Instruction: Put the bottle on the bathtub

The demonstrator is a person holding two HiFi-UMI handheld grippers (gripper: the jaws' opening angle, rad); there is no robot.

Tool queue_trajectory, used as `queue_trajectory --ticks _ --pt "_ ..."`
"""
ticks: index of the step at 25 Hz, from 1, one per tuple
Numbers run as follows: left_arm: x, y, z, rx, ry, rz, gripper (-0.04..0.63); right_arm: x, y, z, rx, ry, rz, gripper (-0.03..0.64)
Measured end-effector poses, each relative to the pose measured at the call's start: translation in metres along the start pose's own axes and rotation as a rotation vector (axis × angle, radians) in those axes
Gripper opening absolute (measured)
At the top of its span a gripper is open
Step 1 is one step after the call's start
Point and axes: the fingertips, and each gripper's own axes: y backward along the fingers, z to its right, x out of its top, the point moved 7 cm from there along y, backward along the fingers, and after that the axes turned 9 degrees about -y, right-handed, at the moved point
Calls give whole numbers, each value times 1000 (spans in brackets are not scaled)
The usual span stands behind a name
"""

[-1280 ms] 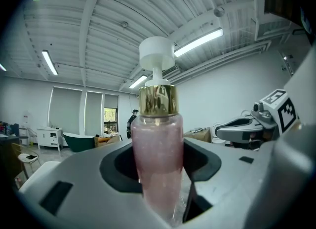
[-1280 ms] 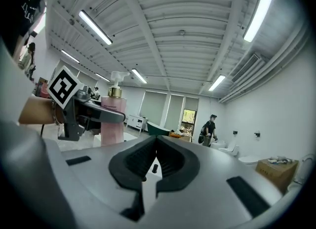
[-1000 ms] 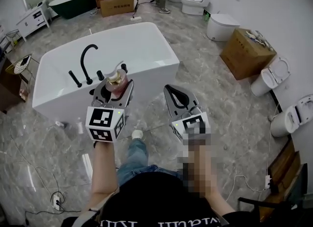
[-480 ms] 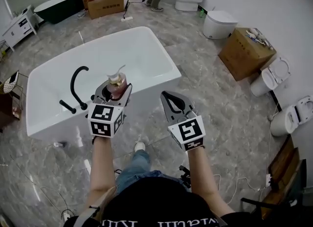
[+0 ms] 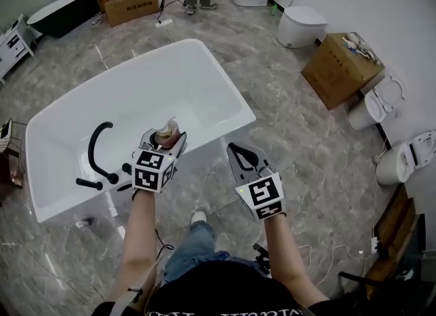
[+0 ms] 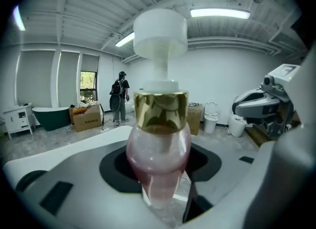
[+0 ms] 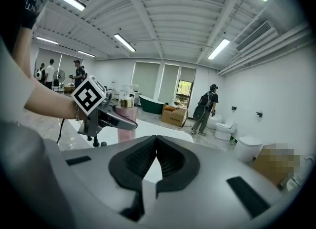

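The left hand-held gripper (image 5: 164,146) clasps the pink pump bottle (image 5: 168,132) above the bathtub's (image 5: 235,107) near rim. The right hand-held gripper (image 5: 240,153), clenched on nothing, hangs just outside the bathtub. Placing seems at hand: next, lower the bottle upright onto the rim, then release.

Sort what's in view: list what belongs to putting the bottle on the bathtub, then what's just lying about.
Part of the job:
- pink pump bottle, held in the left tool
- white bathtub

Just lying about:
- cardboard box
- toilet
- dark green tub
- right tool, shut on nothing
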Motion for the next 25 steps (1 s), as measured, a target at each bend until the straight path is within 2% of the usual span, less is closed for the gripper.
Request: queue_trajectory --ticks 5,9,15,25 --pt "-30 -52 -24 -73 1 -88 225 -9 -38 13 8 -7 -69 17" --pt "-58 -81 -41 -109 34 -140 225 -19 -64 16 17 -17 -107 17" --pt "-96 -120 -46 -157 31 -232 225 -43 -90 28 32 -42 -181 17" --pt "-154 -159 -46 -153 0 -302 225 -71 -118 55 24 -41 -226 15"
